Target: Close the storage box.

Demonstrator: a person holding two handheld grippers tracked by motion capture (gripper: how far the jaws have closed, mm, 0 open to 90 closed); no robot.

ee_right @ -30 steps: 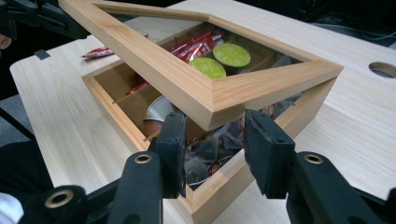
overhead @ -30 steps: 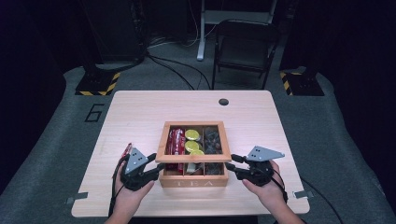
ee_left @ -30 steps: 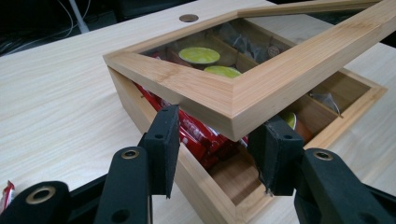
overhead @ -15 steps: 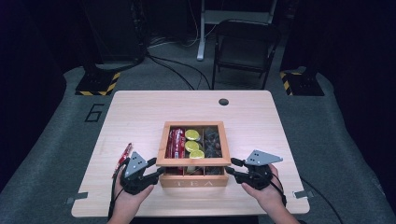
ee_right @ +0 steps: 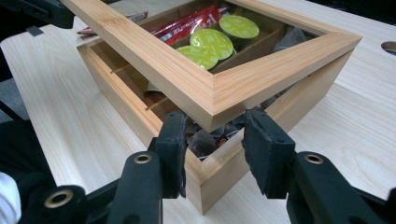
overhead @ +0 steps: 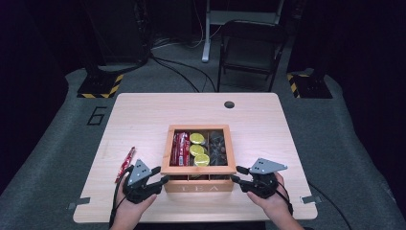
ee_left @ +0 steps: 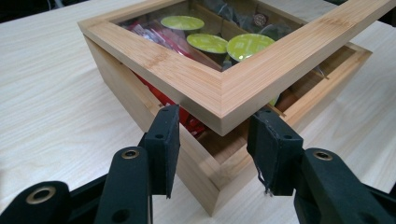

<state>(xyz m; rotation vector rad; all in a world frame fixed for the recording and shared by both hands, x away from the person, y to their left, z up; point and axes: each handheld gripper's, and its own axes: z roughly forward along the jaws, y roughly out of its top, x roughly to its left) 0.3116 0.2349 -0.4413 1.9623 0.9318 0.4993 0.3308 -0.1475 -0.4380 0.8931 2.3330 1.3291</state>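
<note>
On the near half of the pale wooden surface (overhead: 143, 115), toward six o'clock from its centre, one wooden tea box (overhead: 198, 184) is sitting with "TEA" on its front wall, and its window-framed lid (overhead: 198, 168) is standing tilted, front edge raised off the body.

You are working both tools at the lid's two front corners. Your left tool (overhead: 162, 179) is lying at nine o'clock of the box and your right tool (overhead: 237, 173) at three o'clock, each pointing inward at its own corner, so neither hand is the nearer one. The lid's long front edge is running nine to three between them, and I judge the coming lift is turning on that: both corners need to be rising evenly about the back edge at twelve o'clock.

Through the left gripper view, the left tool (ee_left: 217, 140) is half spread with the lid corner (ee_left: 219, 100) sitting between its pads; whether they are pinching the wood I cannot tell. The right tool (ee_right: 215, 140) is looking the same about its own corner (ee_right: 212, 109).

Inside, three green-topped capsules (overhead: 198, 149) are lying in the middle compartment, red packets (overhead: 179, 147) at nine o'clock of them, and dark tea bags (overhead: 218, 146) at three o'clock, too blurred for counting. One red packet (overhead: 125, 164) is lying loose beyond your left tool.
</note>
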